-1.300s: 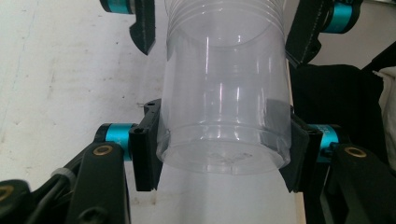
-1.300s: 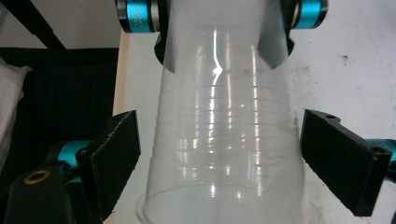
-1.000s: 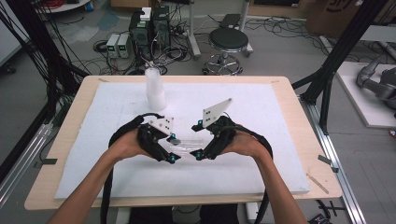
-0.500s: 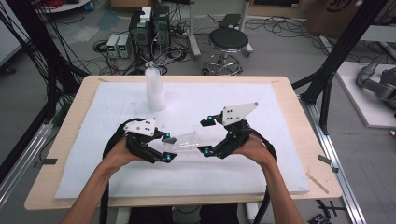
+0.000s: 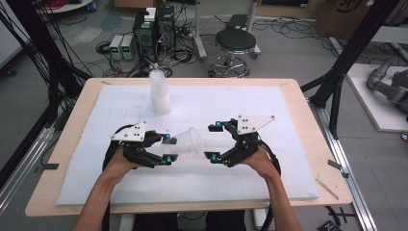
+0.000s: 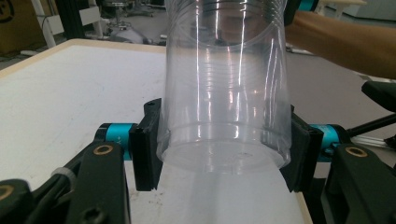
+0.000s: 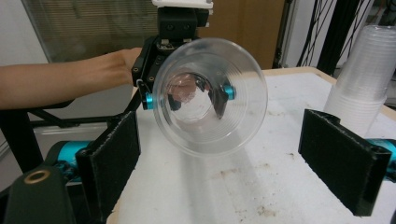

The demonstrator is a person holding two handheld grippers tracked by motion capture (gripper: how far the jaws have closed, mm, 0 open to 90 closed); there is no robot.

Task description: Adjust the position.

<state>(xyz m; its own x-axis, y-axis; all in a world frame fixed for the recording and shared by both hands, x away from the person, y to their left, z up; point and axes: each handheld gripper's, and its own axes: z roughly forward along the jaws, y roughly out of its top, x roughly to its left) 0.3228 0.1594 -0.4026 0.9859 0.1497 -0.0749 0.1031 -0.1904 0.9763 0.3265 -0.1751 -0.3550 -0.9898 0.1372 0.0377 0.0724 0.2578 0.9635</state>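
— White foam pad (image 5: pixel 288 159) now?
— Left gripper (image 5: pixel 166 147) still clamps the clear cup (image 5: pixel 190 143) near centre; right gripper (image 5: pixel 214 140), jaws released, has parted toward 3 o'clock. Cup stack (image 5: pixel 159 91) unmoved at 12.

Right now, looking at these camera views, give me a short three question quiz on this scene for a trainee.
1. True or false: the left hand-held gripper is shut on the base of the clear plastic cup.
2. Multiple choice: the right hand-held gripper is A) clamped on the cup's rim, B) open, with the cup's mouth facing it, C) shut on the stack of cups.
3. Fill in: the stack of cups stands upside down on the white ____ that covers the table.

Key: 1 true; 2 B; 3 mat.
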